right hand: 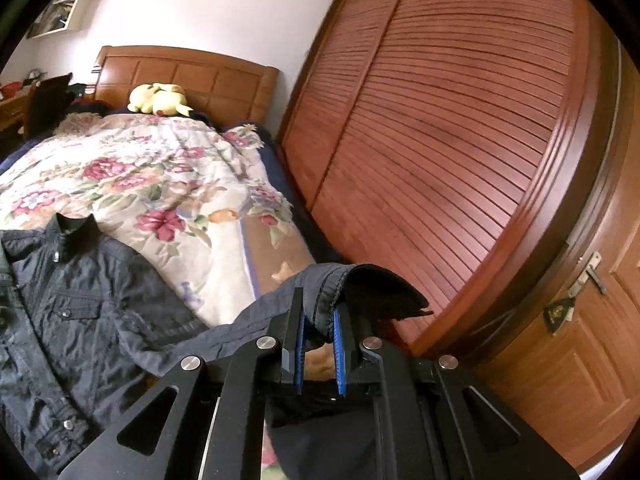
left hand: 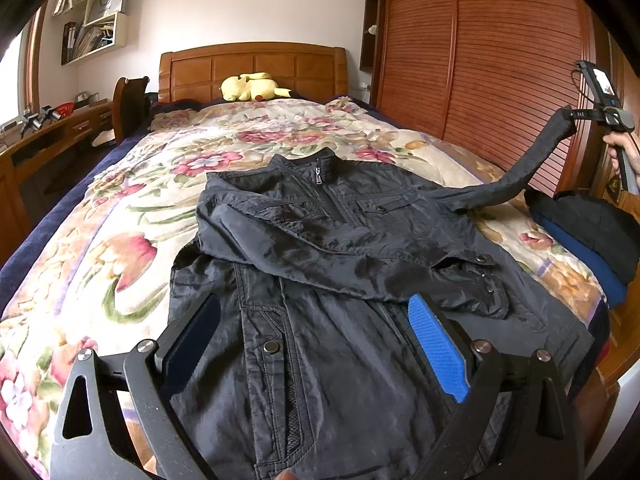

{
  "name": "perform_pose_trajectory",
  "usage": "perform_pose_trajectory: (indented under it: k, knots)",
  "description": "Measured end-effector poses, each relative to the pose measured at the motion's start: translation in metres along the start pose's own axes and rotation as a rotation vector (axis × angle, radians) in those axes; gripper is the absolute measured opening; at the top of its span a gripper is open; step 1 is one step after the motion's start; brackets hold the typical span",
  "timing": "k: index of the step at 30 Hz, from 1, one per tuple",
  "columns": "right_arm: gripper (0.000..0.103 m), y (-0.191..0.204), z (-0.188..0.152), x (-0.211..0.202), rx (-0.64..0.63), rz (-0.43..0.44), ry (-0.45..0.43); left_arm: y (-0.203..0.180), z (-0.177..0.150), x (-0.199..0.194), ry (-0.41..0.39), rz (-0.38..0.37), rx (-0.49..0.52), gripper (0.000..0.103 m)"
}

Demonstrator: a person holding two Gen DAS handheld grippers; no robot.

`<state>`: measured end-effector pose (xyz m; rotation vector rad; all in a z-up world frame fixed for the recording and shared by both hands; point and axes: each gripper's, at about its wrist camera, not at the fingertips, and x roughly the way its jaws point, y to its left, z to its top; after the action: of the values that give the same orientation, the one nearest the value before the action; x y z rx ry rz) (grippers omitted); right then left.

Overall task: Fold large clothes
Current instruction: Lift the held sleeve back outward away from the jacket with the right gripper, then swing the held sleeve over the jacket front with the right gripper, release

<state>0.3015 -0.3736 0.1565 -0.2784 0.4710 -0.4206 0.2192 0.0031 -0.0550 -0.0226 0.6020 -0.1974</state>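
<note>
One jacket: right gripper clamps its sleeve; left gripper gapes.

Both tongs are matte black linkage arms with round silver screws; left tongs and right tongs have ribbed blue pads. Bare-skinned hand.

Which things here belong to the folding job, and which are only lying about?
For the job:
jacket
sleeve, held by the right gripper
left gripper, open above the jacket

Lying about:
yellow plush toy
floral quilt
pile of dark clothes
</note>
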Motion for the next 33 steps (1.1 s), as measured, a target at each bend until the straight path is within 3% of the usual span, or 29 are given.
perform_pose_trajectory:
  k: [6,17,26,33]
  knots:
    - [0.011,0.034,0.002,-0.022,-0.052,0.118,-0.053,0.000,0.000,0.000,0.000,0.000,0.001,0.095]
    - [0.011,0.157,0.011,-0.127,-0.266,0.453,-0.251,0.005,0.000,-0.002,-0.003,0.005,-0.008,0.096]
    - [0.012,0.207,-0.014,-0.166,-0.374,0.636,-0.232,0.015,0.000,-0.009,-0.015,0.009,-0.022,0.096]
    - [0.012,0.203,-0.018,-0.165,-0.405,0.745,-0.185,0.022,-0.001,-0.012,-0.017,0.019,-0.030,0.096]
